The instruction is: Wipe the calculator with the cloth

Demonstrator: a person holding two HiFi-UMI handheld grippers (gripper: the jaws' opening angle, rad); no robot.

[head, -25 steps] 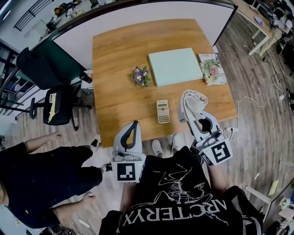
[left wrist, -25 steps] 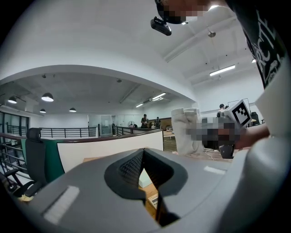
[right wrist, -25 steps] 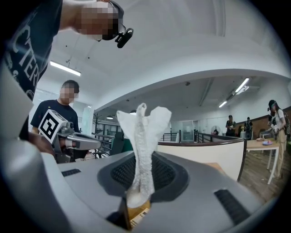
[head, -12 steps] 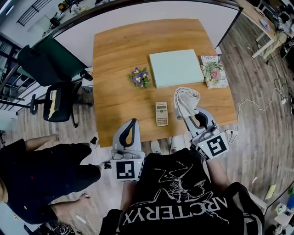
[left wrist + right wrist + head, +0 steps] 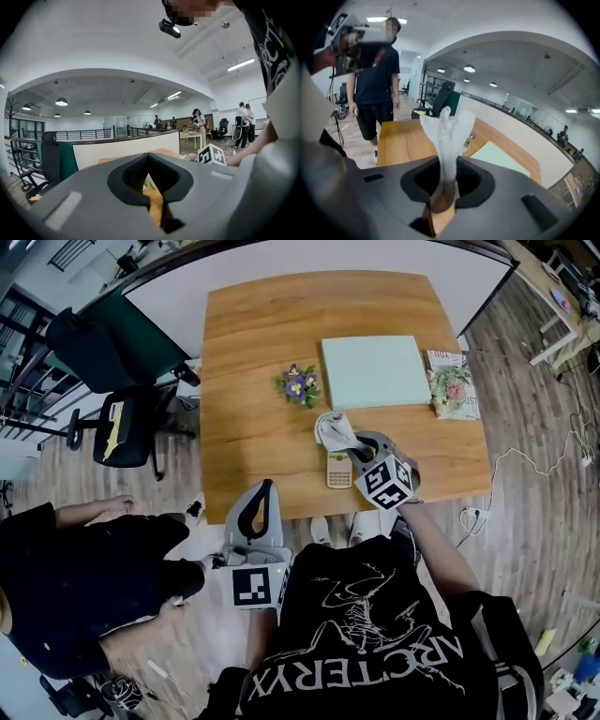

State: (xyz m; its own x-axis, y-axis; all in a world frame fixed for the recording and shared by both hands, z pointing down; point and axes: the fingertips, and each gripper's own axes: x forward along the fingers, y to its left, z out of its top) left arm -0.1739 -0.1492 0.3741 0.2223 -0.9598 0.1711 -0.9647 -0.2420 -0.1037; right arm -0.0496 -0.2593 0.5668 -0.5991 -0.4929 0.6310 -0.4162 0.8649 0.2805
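A beige calculator (image 5: 337,472) lies near the front edge of the wooden table (image 5: 253,427). My right gripper (image 5: 359,452) is shut on a white cloth (image 5: 333,430), which hangs out past the jaws just above the calculator's far end; whether it touches the calculator I cannot tell. In the right gripper view the cloth (image 5: 450,133) stands bunched between the jaws of the right gripper (image 5: 446,183). My left gripper (image 5: 257,517) hovers off the table's front edge, left of the calculator, its jaws together with nothing in them. In its own view the left gripper (image 5: 151,182) shows only a thin slit.
A pale green board (image 5: 375,371) lies at the back of the table, a small purple flower bunch (image 5: 298,383) to its left and a floral book (image 5: 454,385) to its right. A black office chair (image 5: 122,427) stands left of the table. A person (image 5: 66,568) in black is at the lower left.
My right gripper has carried the cloth leftward and away from me, from the right of the calculator to over its far end. The left gripper has hardly moved.
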